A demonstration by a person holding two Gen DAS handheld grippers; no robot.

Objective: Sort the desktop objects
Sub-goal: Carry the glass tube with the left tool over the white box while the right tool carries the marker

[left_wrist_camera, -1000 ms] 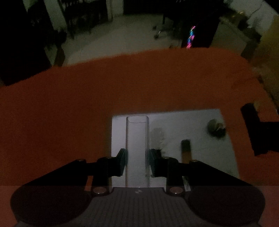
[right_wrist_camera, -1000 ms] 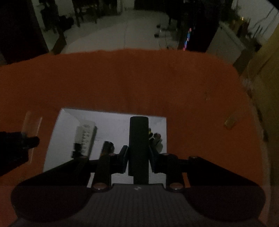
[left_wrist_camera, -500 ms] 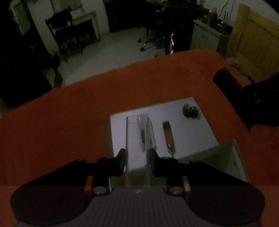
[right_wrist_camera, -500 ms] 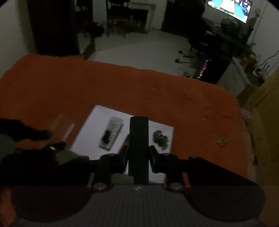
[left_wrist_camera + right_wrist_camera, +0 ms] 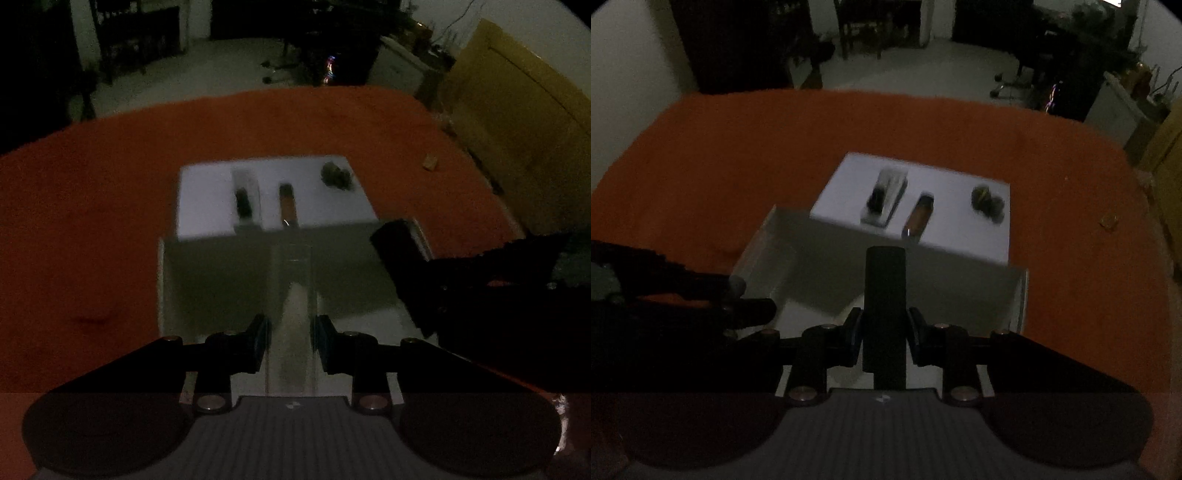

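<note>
Light: dim, fine detail lost.
Landmark: open grey box [image 5: 221, 273] [image 5: 820, 254] on the table with orange cloth [image 5: 92, 206] [image 5: 720, 158].
Left hand-held gripper [image 5: 290, 341]: pinching a clear tube [image 5: 291, 314], fingers [image 5: 258, 341] pressed to its sides; tube held above the box interior, pointing toward the box's far wall.
Right hand-held gripper [image 5: 884, 338]: pinching a black bar-shaped object [image 5: 885, 295], long and dark; held over the box interior, to the right of the clear tube. In the left view its end [image 5: 395, 245] shows at the box's right wall.
White sheet [image 5: 207, 206] [image 5: 960, 206]: flat on the cloth just beyond the box's far wall.
On the sheet, beyond the box: clear case with dark contents [image 5: 244, 201] [image 5: 884, 195] on the left; brown oblong item [image 5: 287, 203] [image 5: 919, 216] beside it; dark clump [image 5: 335, 175] [image 5: 988, 199] toward the far right corner.
Small tan piece [image 5: 430, 162] [image 5: 1108, 221]: on the cloth, well right of the box and apart from the sheet.
Contact with box floor: cannot tell for either held object.
</note>
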